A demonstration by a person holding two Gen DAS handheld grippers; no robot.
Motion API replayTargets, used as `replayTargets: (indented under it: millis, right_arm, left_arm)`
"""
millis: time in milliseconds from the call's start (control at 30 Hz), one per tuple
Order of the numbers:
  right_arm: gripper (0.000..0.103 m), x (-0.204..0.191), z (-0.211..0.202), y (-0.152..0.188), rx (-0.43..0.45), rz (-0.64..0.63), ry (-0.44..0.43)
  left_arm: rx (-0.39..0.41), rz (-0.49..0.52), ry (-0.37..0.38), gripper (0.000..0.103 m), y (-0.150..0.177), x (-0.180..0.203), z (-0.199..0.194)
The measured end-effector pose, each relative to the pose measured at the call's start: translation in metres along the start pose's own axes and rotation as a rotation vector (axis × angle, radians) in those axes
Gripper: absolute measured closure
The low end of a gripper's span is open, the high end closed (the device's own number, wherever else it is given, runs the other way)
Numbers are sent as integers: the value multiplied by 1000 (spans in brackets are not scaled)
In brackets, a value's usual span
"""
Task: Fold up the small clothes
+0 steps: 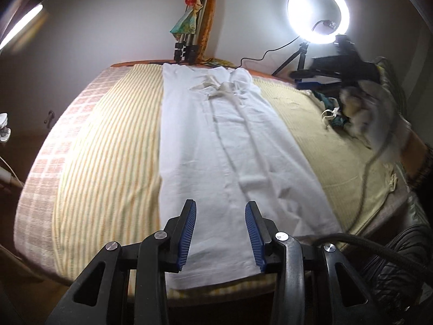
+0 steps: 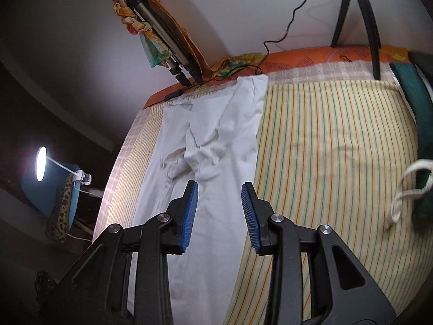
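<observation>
Looking down, I see the bed's striped sheet (image 1: 108,146) with the white trousers (image 1: 216,140) lying long and flat down its middle (folded leg on leg). My left gripper (image 1: 220,233) hangs over their near end, jaws apart and empty. My right gripper (image 2: 219,216) is open and empty too.

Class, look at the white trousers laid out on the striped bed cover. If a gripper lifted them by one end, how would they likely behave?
The white trousers lie flat with soft creases, so they would probably droop and sag rather than hold shape. The thin fabric looks light. On the striped bed cover they might drag and bunch rather than slide cleanly.
</observation>
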State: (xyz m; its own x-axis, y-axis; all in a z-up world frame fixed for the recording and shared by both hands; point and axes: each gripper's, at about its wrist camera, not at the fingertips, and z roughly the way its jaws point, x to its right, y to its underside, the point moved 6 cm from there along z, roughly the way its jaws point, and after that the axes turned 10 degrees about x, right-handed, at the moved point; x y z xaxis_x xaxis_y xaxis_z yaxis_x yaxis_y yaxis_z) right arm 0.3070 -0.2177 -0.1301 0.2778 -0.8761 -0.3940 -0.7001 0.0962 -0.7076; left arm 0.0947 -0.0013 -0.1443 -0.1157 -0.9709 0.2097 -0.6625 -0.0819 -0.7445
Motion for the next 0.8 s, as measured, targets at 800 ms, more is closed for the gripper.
replayTargets:
  millis: [800]
  right_arm:
    - [67,-14,-74,243,-331,20,-61]
  left_arm:
    - [-212,-395,100,69,61,-75,0]
